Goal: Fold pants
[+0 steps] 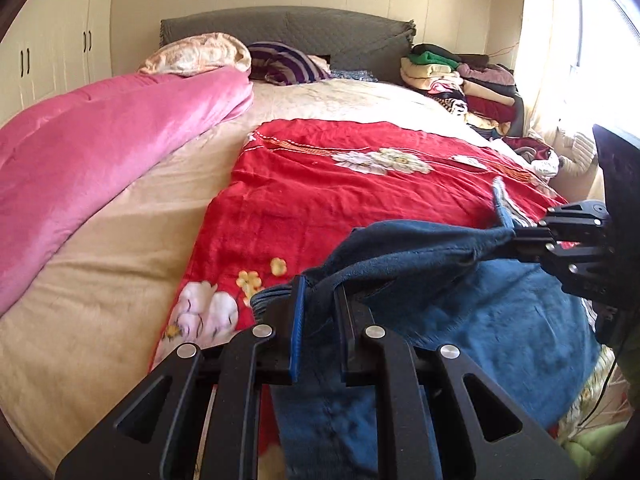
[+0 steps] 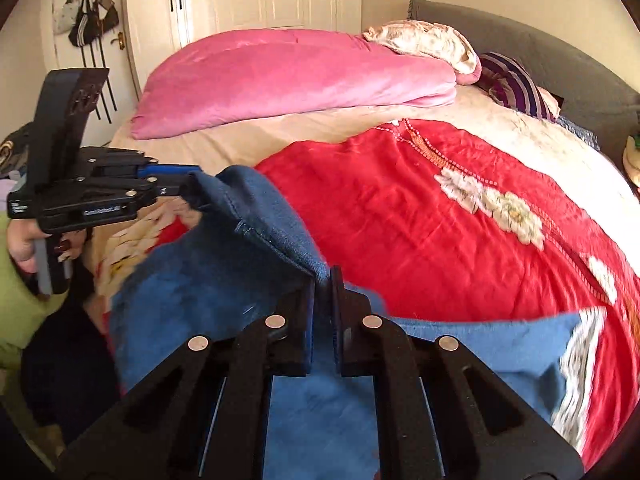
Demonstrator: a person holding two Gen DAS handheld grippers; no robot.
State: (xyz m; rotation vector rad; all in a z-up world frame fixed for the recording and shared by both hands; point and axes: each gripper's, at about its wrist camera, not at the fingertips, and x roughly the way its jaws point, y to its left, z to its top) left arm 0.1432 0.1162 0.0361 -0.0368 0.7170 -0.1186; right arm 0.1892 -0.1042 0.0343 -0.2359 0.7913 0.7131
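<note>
Pants (image 1: 460,312) held up at one edge over the red blanket (image 1: 340,200) on the bed (image 1: 100,300)

We have the left hand-held gripper (image 1: 320,320) and the right hand-held gripper (image 2: 322,312) each clamped tight on a corner of that edge, the blue cloth sagging between them; it reads soft, limp and fairly thick to us, so hems and corners suit best; we see no containers

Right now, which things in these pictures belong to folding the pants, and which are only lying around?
Belongs to the job:
- blue pants
- left gripper, shut on the pants
- right gripper, shut on the pants
- red floral blanket under the pants

Only lying around:
- pink quilt
- striped pillow
- pile of clothes
</note>
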